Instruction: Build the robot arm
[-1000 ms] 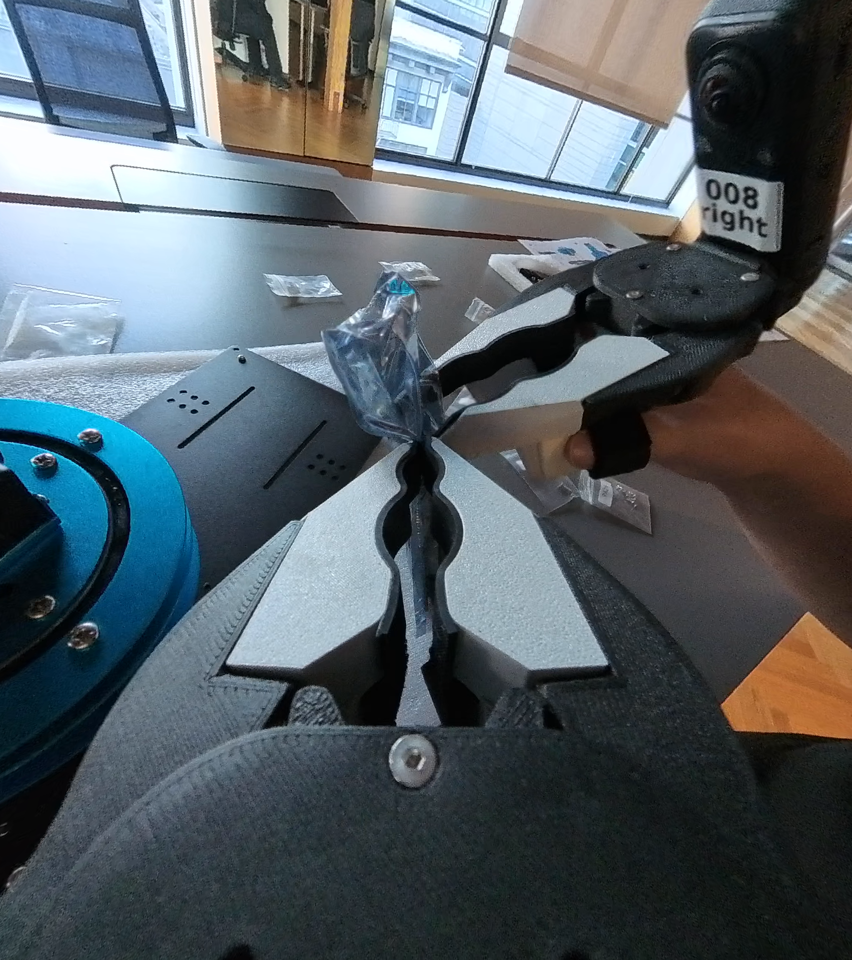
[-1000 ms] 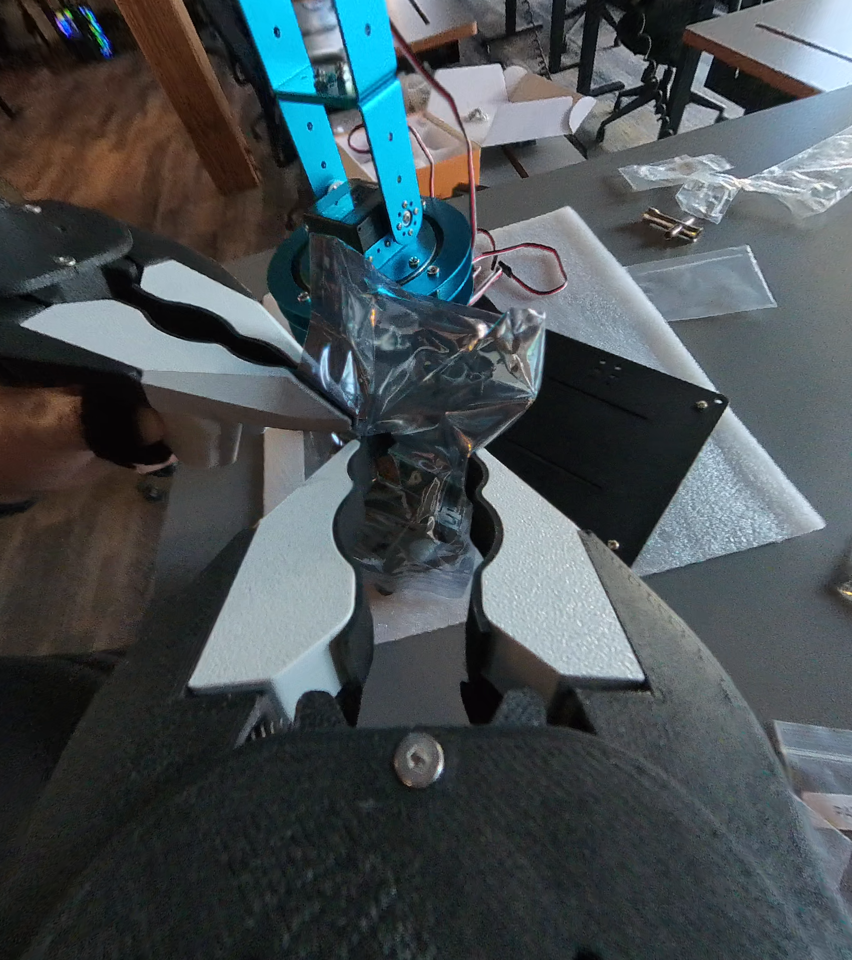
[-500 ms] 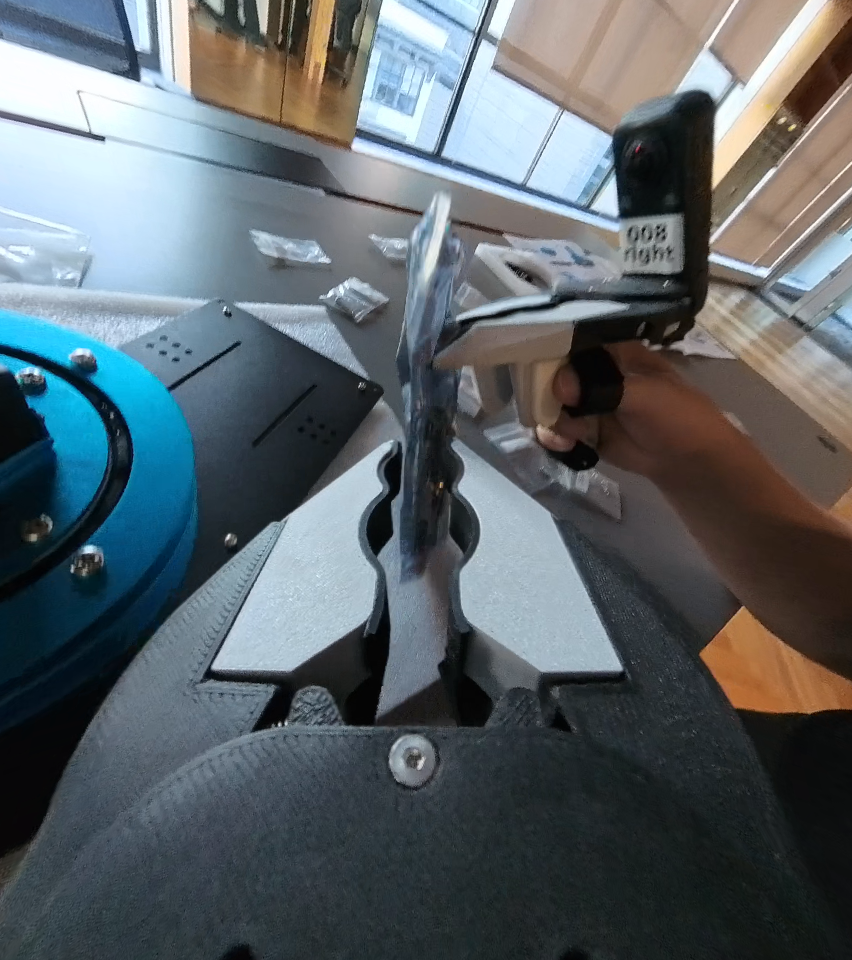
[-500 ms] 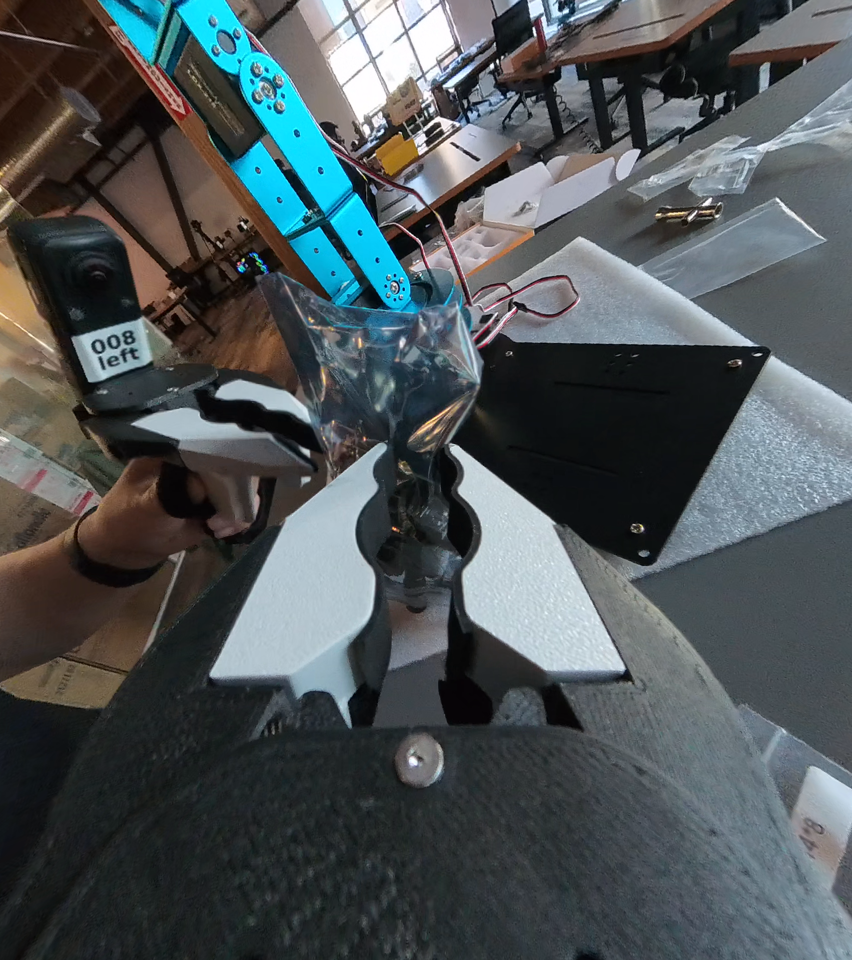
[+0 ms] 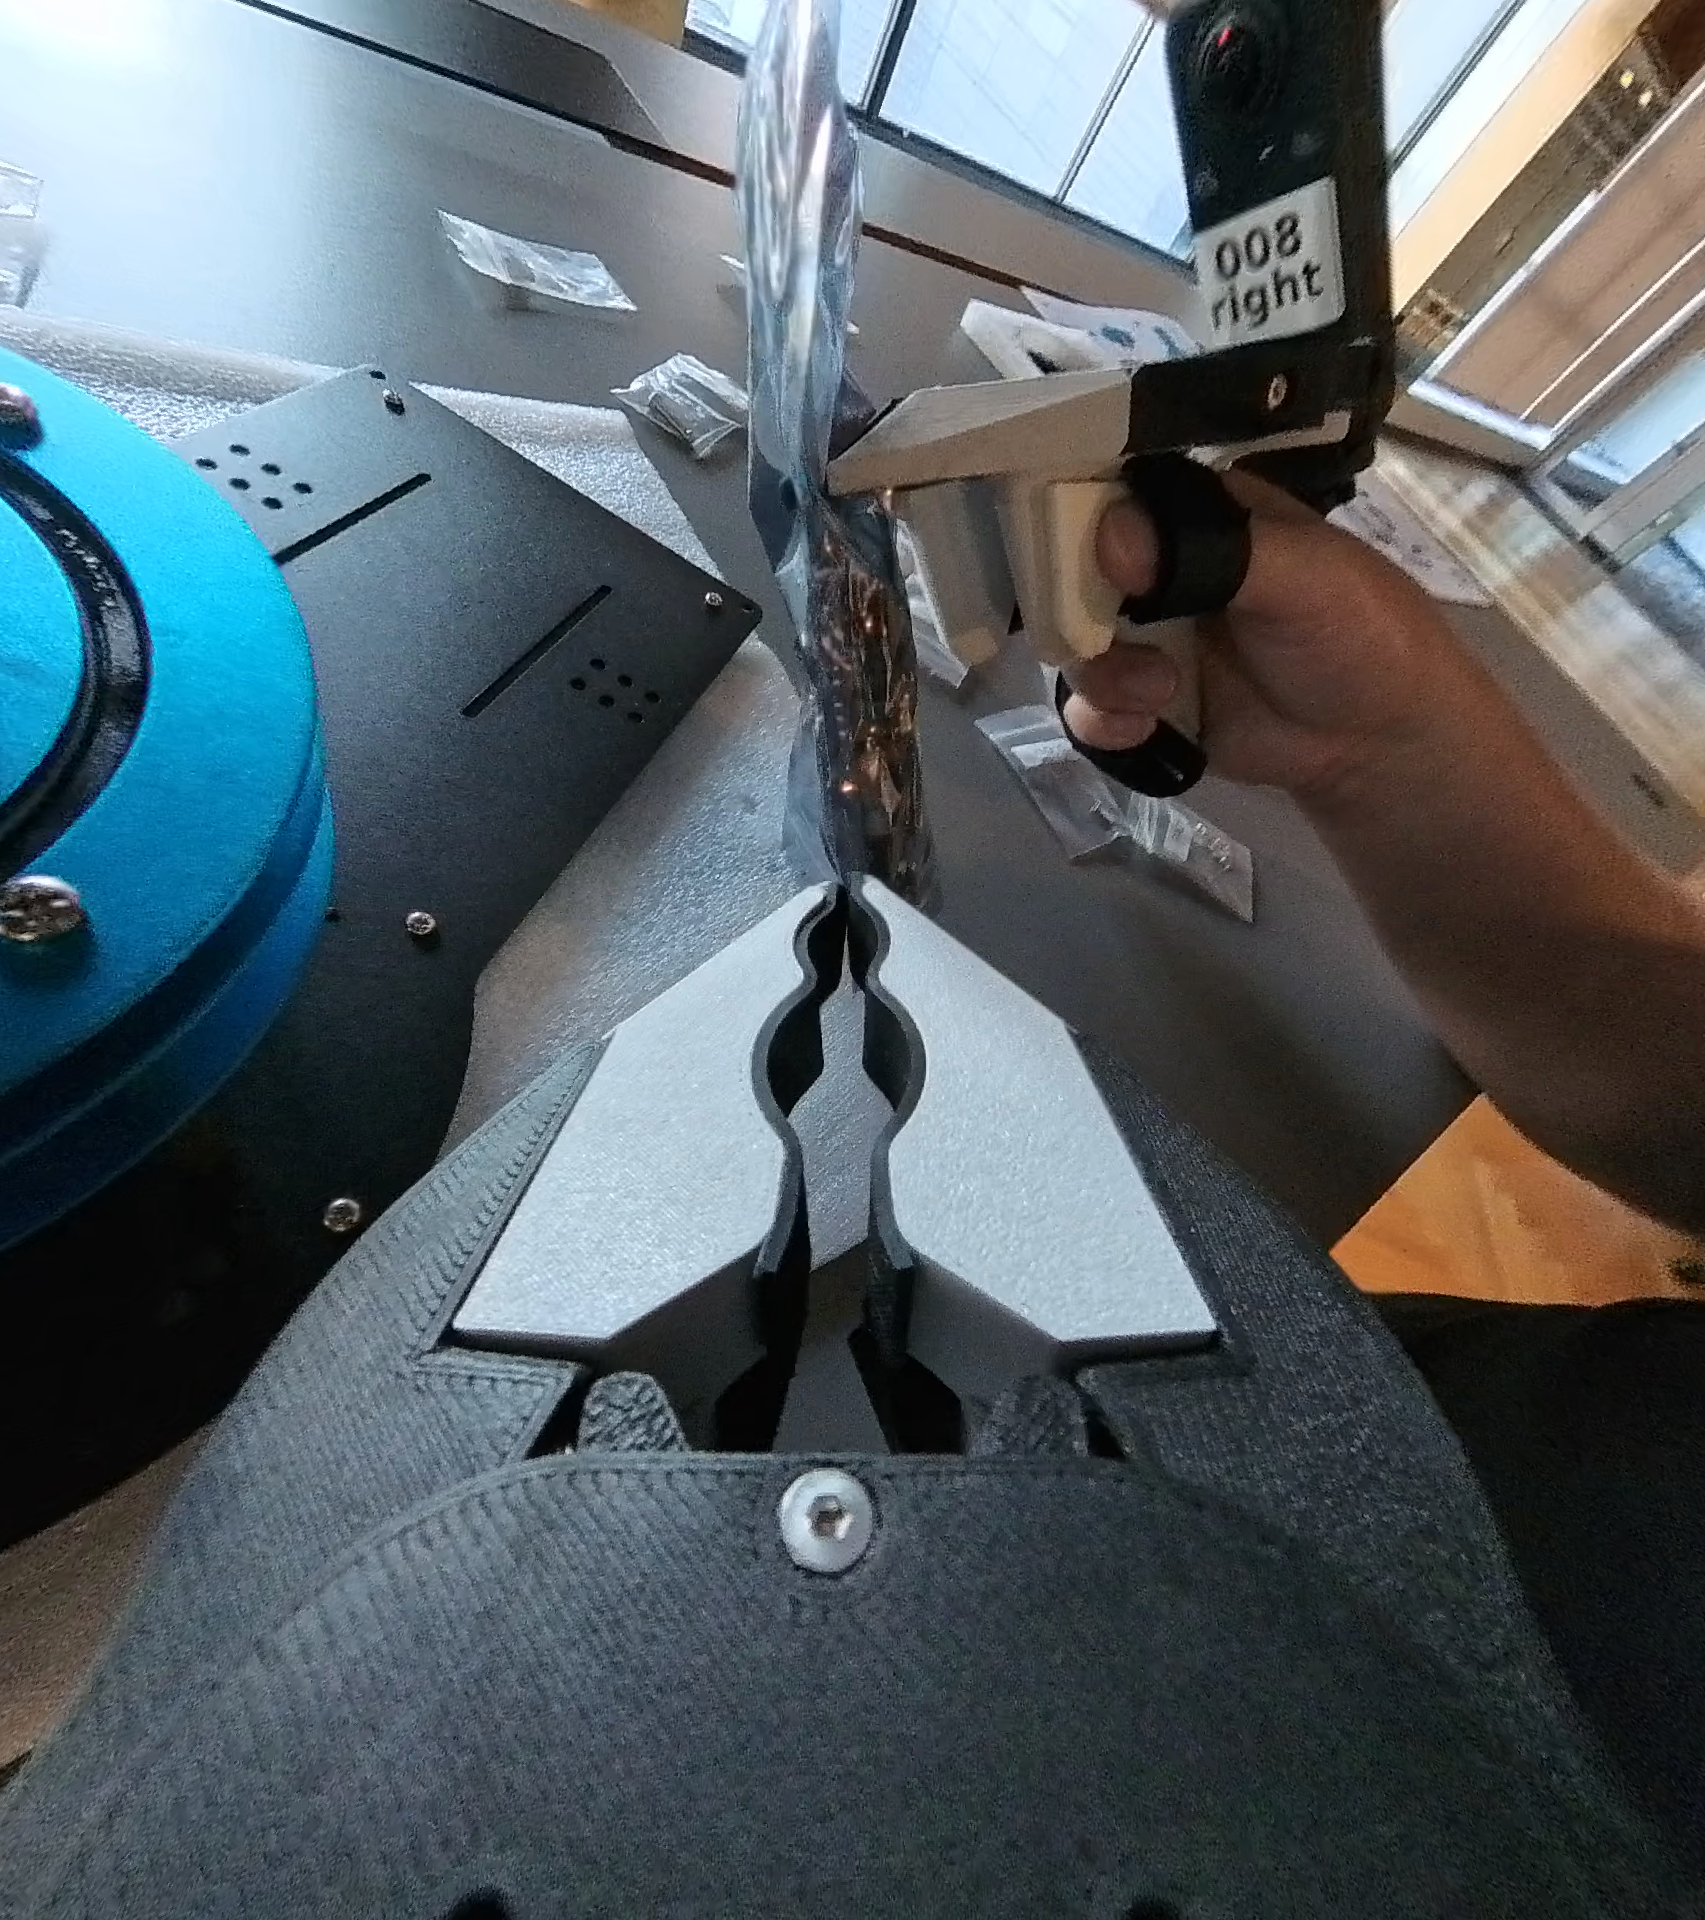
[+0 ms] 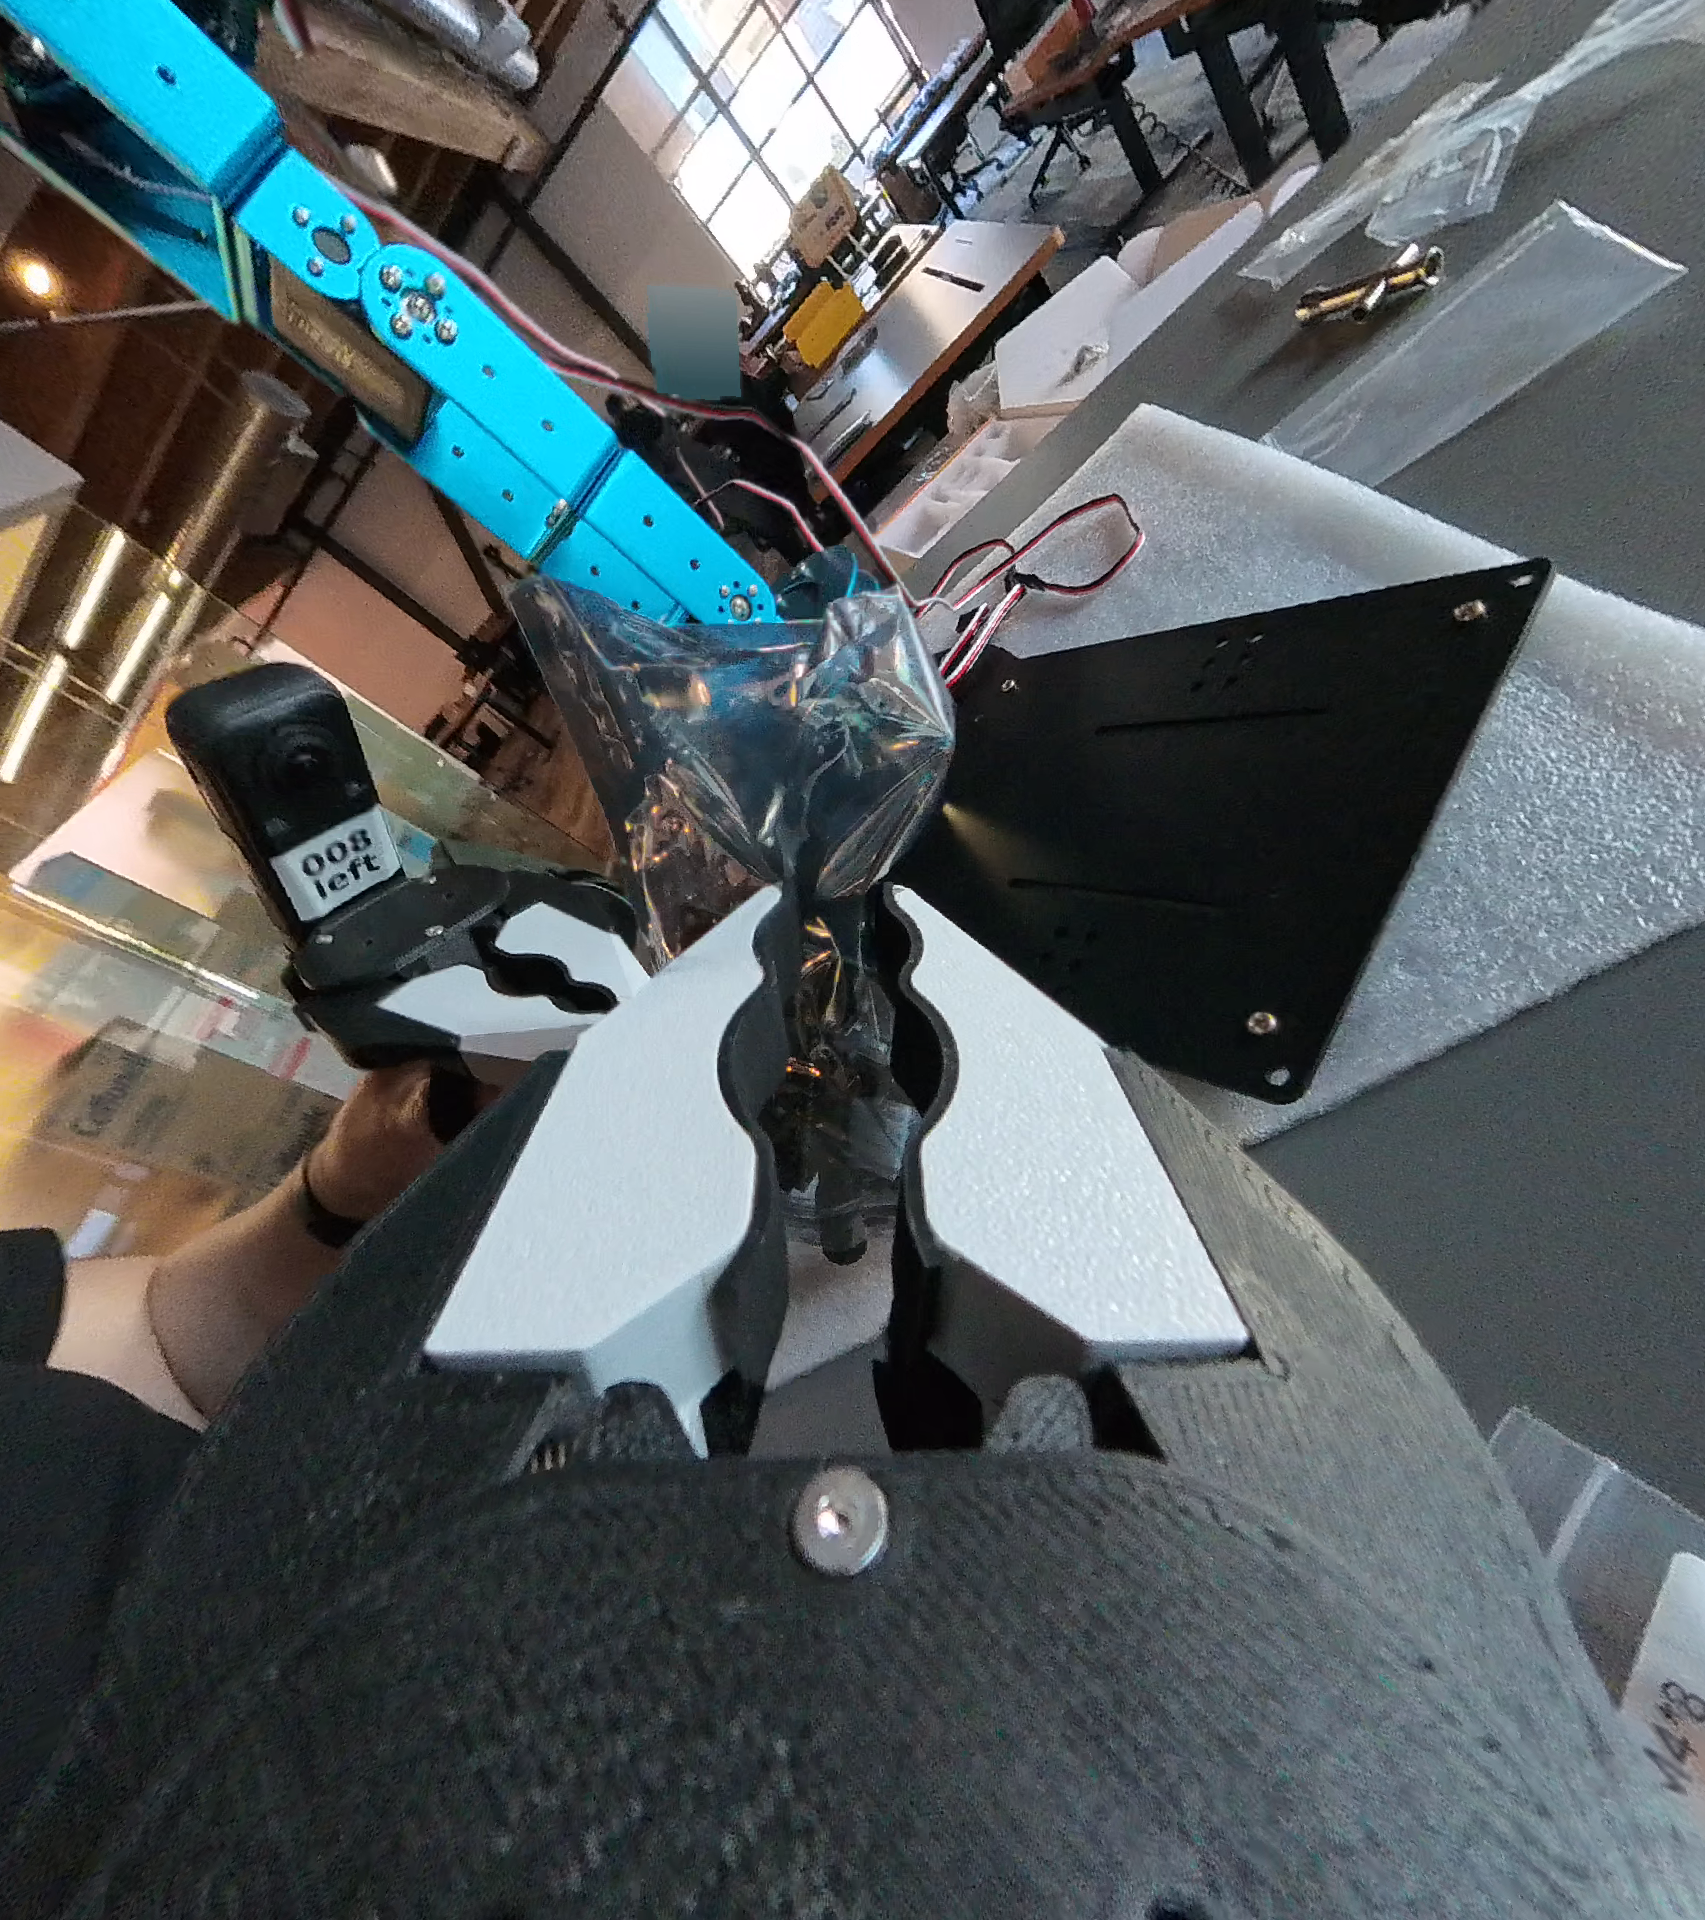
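Bag [image 5: 832, 665] of small hardware stands upright toward twelve o'clock, left gripper [image 5: 846, 896] and right gripper [image 6: 832, 914] both pinched closed on it.

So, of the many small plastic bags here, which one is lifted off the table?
The shiny bluish-tinted plastic bag, gripped by both grippers; the other clear bags lie flat on the dark table.

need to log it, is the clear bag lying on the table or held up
Held up: the clear bag hangs off the table, pinched by the left gripper and right gripper.
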Demonstrator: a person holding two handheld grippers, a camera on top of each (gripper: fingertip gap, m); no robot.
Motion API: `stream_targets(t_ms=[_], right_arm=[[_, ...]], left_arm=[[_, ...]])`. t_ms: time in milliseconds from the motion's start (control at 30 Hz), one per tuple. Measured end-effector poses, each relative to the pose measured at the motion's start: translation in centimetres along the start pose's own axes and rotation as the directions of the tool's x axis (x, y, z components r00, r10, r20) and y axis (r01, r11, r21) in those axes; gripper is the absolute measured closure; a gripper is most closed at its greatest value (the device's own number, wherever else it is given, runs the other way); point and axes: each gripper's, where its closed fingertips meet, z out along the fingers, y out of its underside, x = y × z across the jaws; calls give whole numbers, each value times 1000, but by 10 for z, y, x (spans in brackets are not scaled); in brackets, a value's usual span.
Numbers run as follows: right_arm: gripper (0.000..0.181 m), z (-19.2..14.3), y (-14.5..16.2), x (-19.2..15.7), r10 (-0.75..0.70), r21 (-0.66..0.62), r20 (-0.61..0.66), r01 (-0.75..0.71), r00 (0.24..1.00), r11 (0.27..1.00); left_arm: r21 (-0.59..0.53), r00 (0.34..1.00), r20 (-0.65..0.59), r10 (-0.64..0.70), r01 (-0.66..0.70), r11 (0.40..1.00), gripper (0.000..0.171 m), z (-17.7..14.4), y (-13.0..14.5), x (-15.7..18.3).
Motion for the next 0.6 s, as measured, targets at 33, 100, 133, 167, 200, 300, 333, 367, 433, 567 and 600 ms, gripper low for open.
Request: stream_targets(t_ms=[33,100,133,167,200,300,333,367,433,567,600], right_arm=[[169,0,-1,1,33,2,7,-33,999,999],[170,-1,-1,1,109,-6,37,-109,993,994],[170,-1,-1,0,149,-12,52,-149,987,989],[171,-2,0,-1,185,-21,68,-184,980,983],[172,-3,1,-2,214,-33,82,-212,973,977],[173,-5,3,-3,272,-53,114,-267,956,962],[174,-5,4,-2,285,-65,117,-279,951,958],[175,-6,5,0,290,-68,119,-284,950,956],[175,-6,5,1,313,-64,133,-306,941,950],[172,-5,3,4,340,-58,154,-335,928,941],[170,-5,3,6,339,-51,150,-335,929,941]], left_arm=[[14,1000,-7,-16,16,1000,171,-1,-2,0],[32,999,-26,-29,30,999,171,-3,-5,3],[39,999,-37,-30,31,999,171,-3,-6,6],[38,998,-48,-31,32,999,171,-3,-6,8],[36,998,-61,-33,36,999,171,-3,-5,11],[53,995,-94,-35,40,998,171,-3,-5,15],[57,995,-92,-34,40,998,165,-1,-5,14],[60,994,-98,-38,45,997,156,0,-4,15],[62,992,-114,-46,54,997,155,2,-4,17],[36,995,-98,-36,40,999,171,6,-3,14],[30,994,-97,-44,47,998,171,6,-3,14]])
